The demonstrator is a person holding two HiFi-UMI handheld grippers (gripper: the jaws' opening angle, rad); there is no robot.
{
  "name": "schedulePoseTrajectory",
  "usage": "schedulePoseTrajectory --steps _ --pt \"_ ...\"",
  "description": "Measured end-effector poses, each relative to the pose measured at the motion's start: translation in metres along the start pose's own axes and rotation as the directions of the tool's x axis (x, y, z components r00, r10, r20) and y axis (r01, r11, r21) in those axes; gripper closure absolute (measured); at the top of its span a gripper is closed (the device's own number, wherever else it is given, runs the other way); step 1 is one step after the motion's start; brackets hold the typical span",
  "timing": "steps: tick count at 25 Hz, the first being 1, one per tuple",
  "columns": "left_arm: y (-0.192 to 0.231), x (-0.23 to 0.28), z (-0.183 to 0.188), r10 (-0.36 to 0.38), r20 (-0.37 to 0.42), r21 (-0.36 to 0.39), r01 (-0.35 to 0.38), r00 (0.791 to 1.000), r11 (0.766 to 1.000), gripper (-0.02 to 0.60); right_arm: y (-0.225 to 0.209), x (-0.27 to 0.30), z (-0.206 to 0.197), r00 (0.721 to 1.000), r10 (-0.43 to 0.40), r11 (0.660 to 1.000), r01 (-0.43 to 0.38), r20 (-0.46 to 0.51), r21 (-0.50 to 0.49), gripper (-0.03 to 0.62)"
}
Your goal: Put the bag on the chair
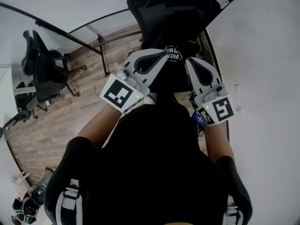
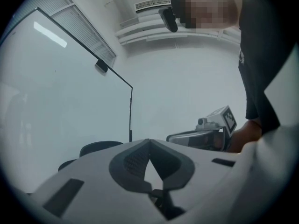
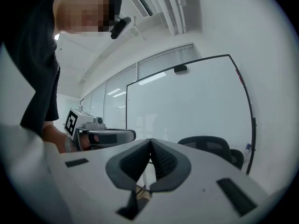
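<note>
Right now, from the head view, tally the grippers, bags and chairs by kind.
Grippers: 2, left gripper and right gripper
Bags: 1, the bag by their tips
Chairs: 2 clear, chair ahead and left chair; dark shapes at the left edge cannot be told
Total: 5

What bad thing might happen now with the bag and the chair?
1. The left gripper and the right gripper both have shut jaws with nothing in them, so nothing holds the bag. It is black on the black chair, and how it rests cannot be told; near the edge, it might slide off.
2. The grippers are close together beside the bag, so they might bump each other or nudge it.
</note>
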State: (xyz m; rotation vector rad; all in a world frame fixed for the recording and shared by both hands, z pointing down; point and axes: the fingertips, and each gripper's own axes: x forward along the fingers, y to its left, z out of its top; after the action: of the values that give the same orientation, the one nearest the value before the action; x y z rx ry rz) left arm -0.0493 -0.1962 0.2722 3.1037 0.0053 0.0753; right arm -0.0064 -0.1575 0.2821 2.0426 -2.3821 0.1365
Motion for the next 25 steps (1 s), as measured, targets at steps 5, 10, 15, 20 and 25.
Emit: schedulePoseTrajectory --steps 5,10,15,20,25 --pt "0.001 -0.005 -0.001 0.021 0.002 0.002 -0.021 1.0 1.0 0.575 0.003 0.0 0.001 1.0 -0.006 1.0 0.006 0.001 -0.018 0.592" --pt "-0.003 -0.005 -0.003 0.032 0.0 0.006 -0.032 1.0 0.999 0.575 0.001 -0.005 0.0 1.0 -0.006 1.0 0.006 0.002 -0.015 0.592" --pt "-0.001 -0.008 -0.006 0.042 -0.001 0.012 -0.042 0.999 0.999 0.575 0.002 -0.003 -0.002 1.0 0.002 1.0 -0.002 0.002 -0.021 0.592" --pt "-0.005 -0.01 -0.006 0.044 0.0 0.015 -0.044 0.999 0.999 0.576 0.005 -0.006 -0.001 1.0 0.012 1.0 -0.012 0.0 -0.027 0.592" --pt "-0.001 -0.014 -0.004 0.049 -0.002 0.018 -0.049 0.999 0.999 0.575 0.009 -0.002 0.0 1.0 0.024 0.999 -0.024 -0.01 -0.03 0.592"
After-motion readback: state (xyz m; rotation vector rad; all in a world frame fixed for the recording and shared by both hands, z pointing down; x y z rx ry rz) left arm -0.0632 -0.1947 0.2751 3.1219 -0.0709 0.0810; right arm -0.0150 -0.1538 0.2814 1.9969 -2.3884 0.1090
